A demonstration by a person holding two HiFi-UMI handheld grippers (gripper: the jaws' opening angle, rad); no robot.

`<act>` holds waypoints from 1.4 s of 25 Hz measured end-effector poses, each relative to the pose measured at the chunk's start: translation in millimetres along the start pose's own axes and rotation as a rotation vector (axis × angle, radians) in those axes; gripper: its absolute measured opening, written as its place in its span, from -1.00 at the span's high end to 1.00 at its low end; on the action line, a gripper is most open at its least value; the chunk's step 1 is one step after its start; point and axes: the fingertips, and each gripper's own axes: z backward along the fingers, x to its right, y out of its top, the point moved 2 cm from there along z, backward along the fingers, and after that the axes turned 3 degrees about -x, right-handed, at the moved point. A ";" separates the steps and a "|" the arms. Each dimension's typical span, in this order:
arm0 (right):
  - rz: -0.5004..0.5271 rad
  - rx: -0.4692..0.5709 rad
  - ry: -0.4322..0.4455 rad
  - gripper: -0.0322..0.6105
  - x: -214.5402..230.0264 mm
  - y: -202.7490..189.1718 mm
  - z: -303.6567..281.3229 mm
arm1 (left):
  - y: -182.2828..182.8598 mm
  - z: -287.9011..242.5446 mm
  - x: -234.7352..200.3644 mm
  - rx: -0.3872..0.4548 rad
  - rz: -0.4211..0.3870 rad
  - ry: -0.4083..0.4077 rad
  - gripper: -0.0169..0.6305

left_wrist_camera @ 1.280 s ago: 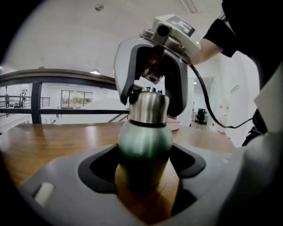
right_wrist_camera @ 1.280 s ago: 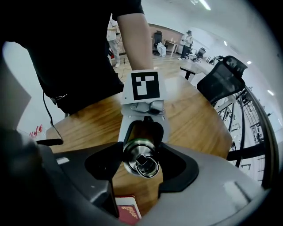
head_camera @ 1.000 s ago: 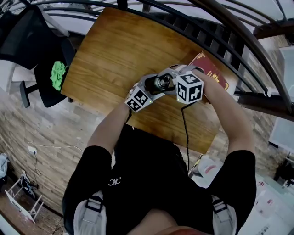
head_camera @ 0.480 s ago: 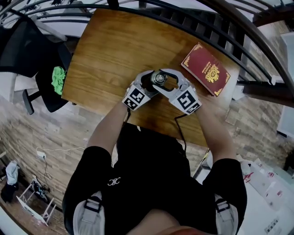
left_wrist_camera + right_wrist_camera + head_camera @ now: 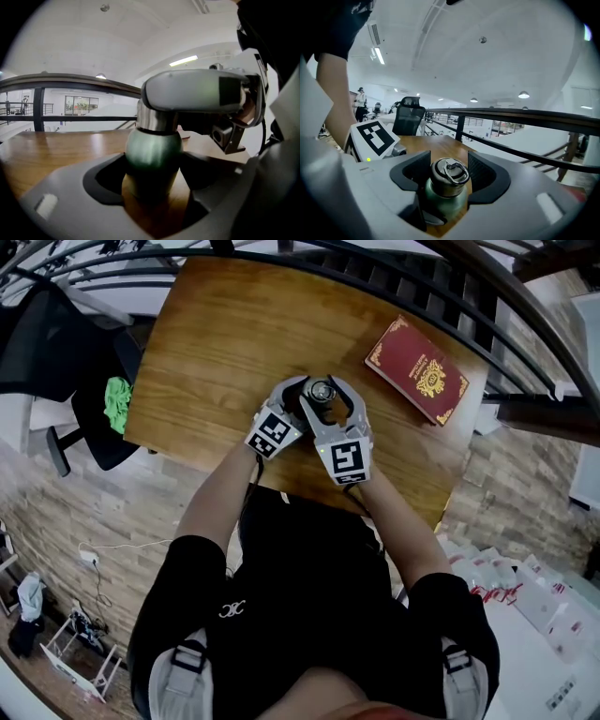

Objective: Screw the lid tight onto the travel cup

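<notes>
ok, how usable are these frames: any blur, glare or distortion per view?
Head view: heavy fisheye bows the dark railing, but evenly lit and sharp. Left gripper view: the green metal travel cup sits too close, soft and dim, black vignette corners, sheen on the brown wooden table. Right gripper view: the steel ring-topped lid is crisp; vignette again.

We find the right gripper point(image 5: 450, 175) with its 2 jaws closed against the silver lid point(image 5: 446, 180), 1 dark pad on each side. The ring point(image 5: 456, 172) lies flat on top. Below the lid is the green cup point(image 5: 446, 201). The wooden table point(image 5: 429, 143) shows beyond. The left gripper's marker cube point(image 5: 375, 137) is at left, with 1 black chair point(image 5: 408, 116) behind.
</notes>
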 end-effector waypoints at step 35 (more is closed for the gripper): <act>-0.226 0.195 -0.388 0.89 49.2 105.8 85.1 | 125.5 213.4 -58.0 0.194 0.093 0.533 0.78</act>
